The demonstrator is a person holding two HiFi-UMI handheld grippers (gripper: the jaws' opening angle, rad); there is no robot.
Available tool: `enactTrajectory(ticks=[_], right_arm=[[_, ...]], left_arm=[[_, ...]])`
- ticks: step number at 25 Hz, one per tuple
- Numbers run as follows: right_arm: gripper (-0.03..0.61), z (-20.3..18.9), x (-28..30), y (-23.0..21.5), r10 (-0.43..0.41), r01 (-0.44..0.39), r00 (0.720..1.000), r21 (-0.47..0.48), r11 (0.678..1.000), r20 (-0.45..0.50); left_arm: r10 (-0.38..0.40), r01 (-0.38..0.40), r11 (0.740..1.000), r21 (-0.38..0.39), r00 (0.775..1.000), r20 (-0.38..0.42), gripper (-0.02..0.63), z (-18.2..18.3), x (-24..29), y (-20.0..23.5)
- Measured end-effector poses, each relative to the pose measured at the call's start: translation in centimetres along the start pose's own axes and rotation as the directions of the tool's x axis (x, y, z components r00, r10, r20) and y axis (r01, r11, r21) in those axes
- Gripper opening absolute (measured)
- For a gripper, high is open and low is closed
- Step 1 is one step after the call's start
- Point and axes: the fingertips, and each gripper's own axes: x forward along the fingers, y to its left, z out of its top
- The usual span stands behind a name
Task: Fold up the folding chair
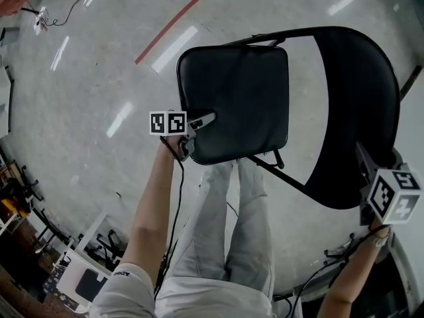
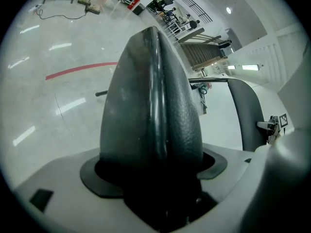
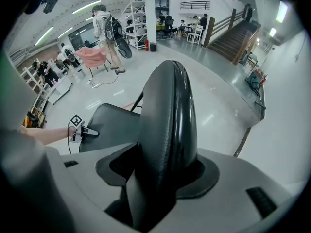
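Note:
A black folding chair stands open on the pale floor below me. Its padded seat (image 1: 235,101) is at the centre and its curved backrest (image 1: 358,111) at the right. My left gripper (image 1: 199,126) is shut on the seat's near left edge, and that edge (image 2: 150,106) fills the left gripper view end on. My right gripper (image 1: 366,164) is shut on the backrest's near rim, which rises thick and black (image 3: 167,125) in the right gripper view. From there the seat (image 3: 112,125) and the left gripper (image 3: 85,132) show beyond.
My legs (image 1: 225,230) stand right behind the chair, next to its black frame bar (image 1: 278,167). A red floor line (image 1: 179,18) runs at the far side, with cables (image 1: 59,18) at the top left. Boxes (image 1: 79,280) sit at the lower left. People, shelves (image 3: 104,28) and stairs (image 3: 233,38) are far off.

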Motion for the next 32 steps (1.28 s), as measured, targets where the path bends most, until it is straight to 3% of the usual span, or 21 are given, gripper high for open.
enactTrajectory(ticks=[11,23,27,32], right_arm=[[0.238,-0.3,-2.3,-8.5,0.025,-0.025,1.000,0.002,1.000,0.009],[0.239,-1.0,-2.4,-9.5,0.008,-0.008,1.000,-0.002,1.000,0.001],[0.239,-2.0,-2.0,-10.5,0.006,-0.006,1.000,-0.002,1.000,0.000],[0.242,-2.3,-6.2,-18.5,-0.015,0.015,1.000,0.002,1.000,0.011]], left_arm=[[0.196,-0.195,0.981,0.020,0.981,-0.010,0.411,0.7,2.1,-9.5],[0.417,-0.417,0.908,0.044,0.909,-0.006,0.411,0.1,2.4,-13.8],[0.402,-0.402,0.914,0.053,0.916,-0.001,0.408,-0.5,3.3,-16.2],[0.356,-0.357,0.932,0.068,0.934,0.022,0.408,-0.1,7.2,-27.7]])
